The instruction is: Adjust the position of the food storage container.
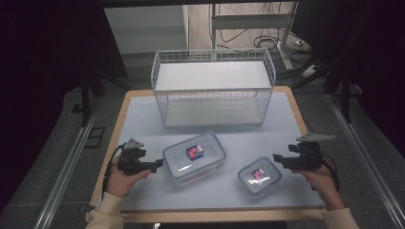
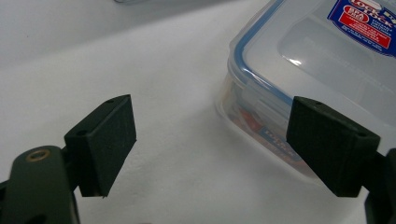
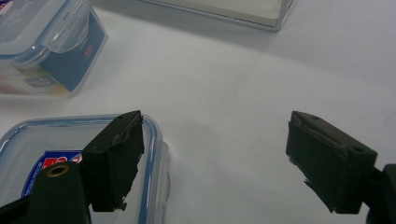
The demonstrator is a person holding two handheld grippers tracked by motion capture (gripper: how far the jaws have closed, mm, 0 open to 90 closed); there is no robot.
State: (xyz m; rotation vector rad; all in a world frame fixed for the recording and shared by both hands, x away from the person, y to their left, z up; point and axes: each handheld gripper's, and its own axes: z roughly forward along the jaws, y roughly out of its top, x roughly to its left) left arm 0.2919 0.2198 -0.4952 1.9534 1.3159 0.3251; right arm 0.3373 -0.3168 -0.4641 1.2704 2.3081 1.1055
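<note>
You are holding both the left gripper (image 1: 158,163) and right gripper (image 1: 275,158) open, gripping nothing. The large lidded container (image 1: 194,157) and small lidded container (image 1: 260,176) are sitting untouched on the table (image 1: 143,124), so all the work is probably still waiting.

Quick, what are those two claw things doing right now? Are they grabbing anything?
Left gripper: open, holding nothing, beside the large container.
Right gripper: open, holding nothing, by the small container.

White wire basket (image 1: 213,88) stands upright at the far end of the table (image 1: 143,114), nothing inside it.
</note>
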